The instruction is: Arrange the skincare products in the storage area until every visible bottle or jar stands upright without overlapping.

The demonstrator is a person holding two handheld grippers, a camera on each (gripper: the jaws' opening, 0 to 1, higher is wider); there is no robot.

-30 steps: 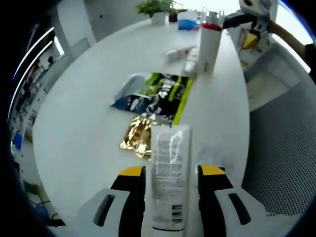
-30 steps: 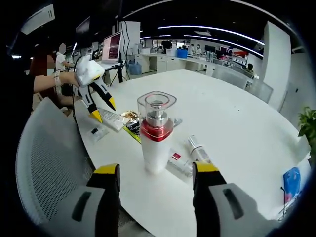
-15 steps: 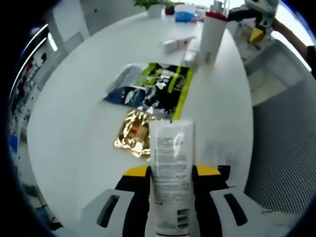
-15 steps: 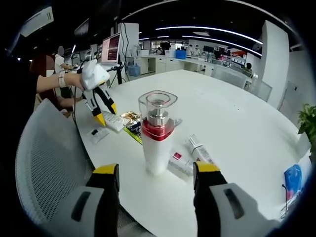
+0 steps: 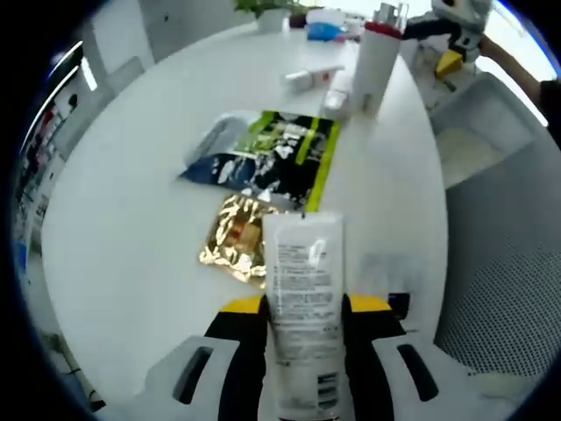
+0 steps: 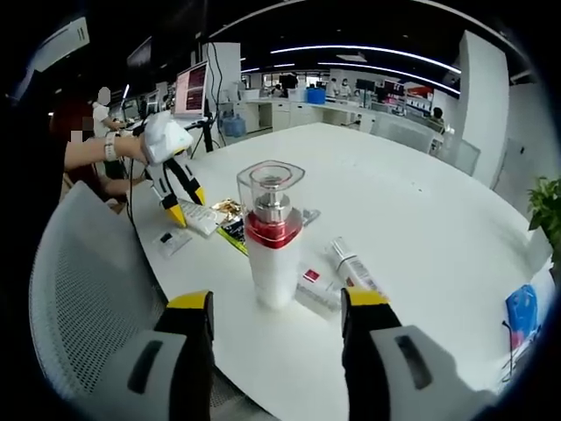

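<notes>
Left tongs (image 5: 302, 307) are clamped on a white tube (image 5: 302, 298), held just over the near edge of the white surface (image 5: 131, 210). Past it: a gold sachet (image 5: 232, 241), then a green-black packet (image 5: 272, 162). Right tongs (image 6: 276, 311) gape wide with nothing in them, the upright pump bottle (image 6: 272, 237) just beyond, and a small tube (image 6: 351, 263) lying to its right.

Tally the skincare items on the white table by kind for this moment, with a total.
Upright pump bottle: 1
Tubes: 3, namely the white tube in the left gripper, a lying tube, and a small red-marked tube
Flat sachets: 3, namely gold, green-black, small white
Total: 7
</notes>
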